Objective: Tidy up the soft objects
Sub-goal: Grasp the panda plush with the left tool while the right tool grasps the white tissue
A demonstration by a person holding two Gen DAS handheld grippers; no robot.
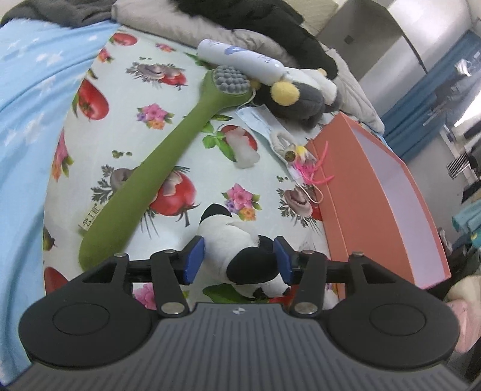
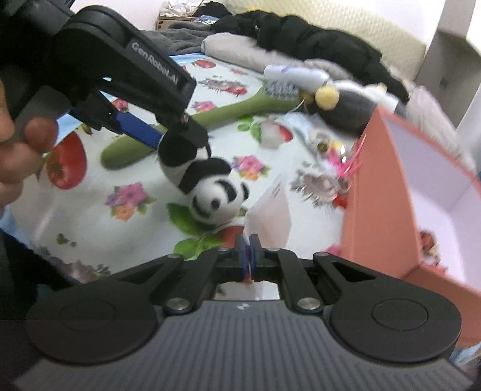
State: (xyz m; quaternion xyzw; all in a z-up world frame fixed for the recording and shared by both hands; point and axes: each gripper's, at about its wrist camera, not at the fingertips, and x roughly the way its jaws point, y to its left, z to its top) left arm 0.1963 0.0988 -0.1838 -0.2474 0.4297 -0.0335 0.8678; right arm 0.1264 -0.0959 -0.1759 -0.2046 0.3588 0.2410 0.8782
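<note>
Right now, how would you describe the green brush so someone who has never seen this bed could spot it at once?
Find the fruit-and-flower sheet on the bed, left of the orange box. The green brush lies diagonally across it, its grey bristle head up against the white bottle. It is the only long, green thing there; its neighbours are plush toys.

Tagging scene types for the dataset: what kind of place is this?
Most likely a bedroom, worked on a bed. The fruit-and-flower sheet, a grey pillow with dark clothes piled at the far end, and plush toys such as the panda point that way.
</note>
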